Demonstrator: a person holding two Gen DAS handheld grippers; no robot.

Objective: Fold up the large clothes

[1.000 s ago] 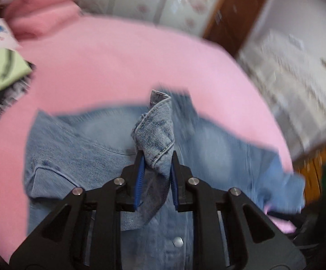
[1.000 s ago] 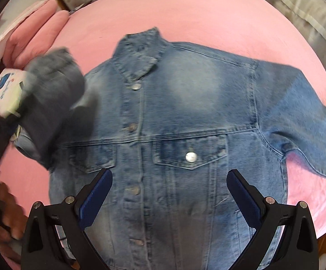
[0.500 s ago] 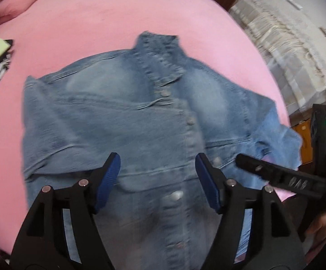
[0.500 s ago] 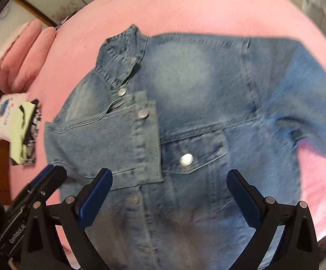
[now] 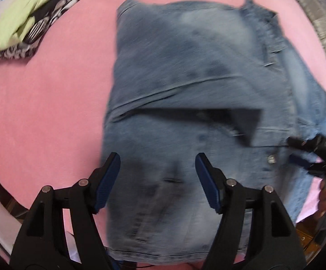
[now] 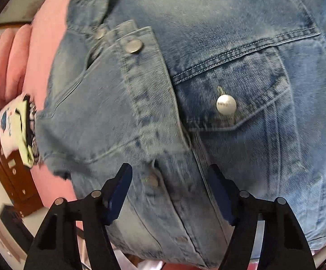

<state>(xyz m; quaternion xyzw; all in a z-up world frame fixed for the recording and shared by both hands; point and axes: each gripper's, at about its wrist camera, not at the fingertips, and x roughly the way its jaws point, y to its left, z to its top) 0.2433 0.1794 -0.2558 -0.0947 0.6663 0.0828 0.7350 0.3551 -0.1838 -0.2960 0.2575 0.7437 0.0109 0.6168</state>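
Note:
A blue denim jacket [image 5: 185, 85] lies front up on a pink bed [image 5: 50, 103], its left sleeve folded across the chest [image 6: 109, 103]. My left gripper [image 5: 157, 173] is open and empty above the jacket's lower left part. My right gripper [image 6: 169, 180] is open and empty, close over the button placket near the folded sleeve's cuff. A white snap button [image 6: 226, 104] closes the chest pocket. The right gripper also shows at the right edge of the left wrist view [image 5: 315, 153], over the jacket's far side.
A stack of folded clothes [image 5: 23, 15], lime green on top, sits at the bed's far left; it also shows in the right wrist view [image 6: 19, 132]. Pink pillows [image 6: 5, 63] lie beyond it. Dark wooden furniture [image 6: 10, 175] stands by the bed edge.
My left gripper let go of the sleeve, which now lies folded across the chest, and swung left. My right gripper dropped close to the jacket front and its jaws narrowed.

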